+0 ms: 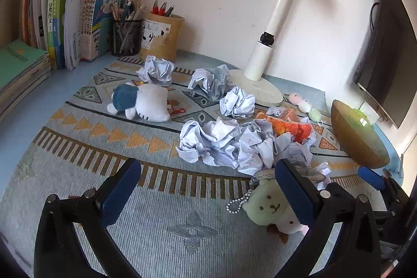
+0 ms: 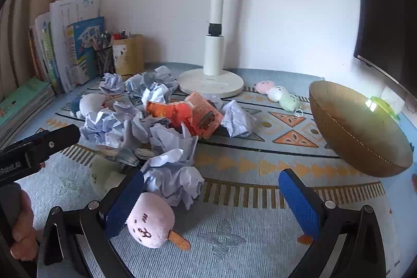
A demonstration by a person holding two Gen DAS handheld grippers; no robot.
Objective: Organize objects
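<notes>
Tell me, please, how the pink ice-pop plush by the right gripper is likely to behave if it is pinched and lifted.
The pink ice-pop plush looks stuffed and soft, so it would probably squash between the pads and weigh little. Its fuzzy fabric should grip rather than slip. The rounded body might nudge or roll aside if one blue pad of the open right gripper, already beside it, pushes first.

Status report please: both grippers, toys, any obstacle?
Left gripper open, right gripper open, both empty. Pink popsicle plush beside right's left finger. Crumpled white paper balls crowd it.
</notes>
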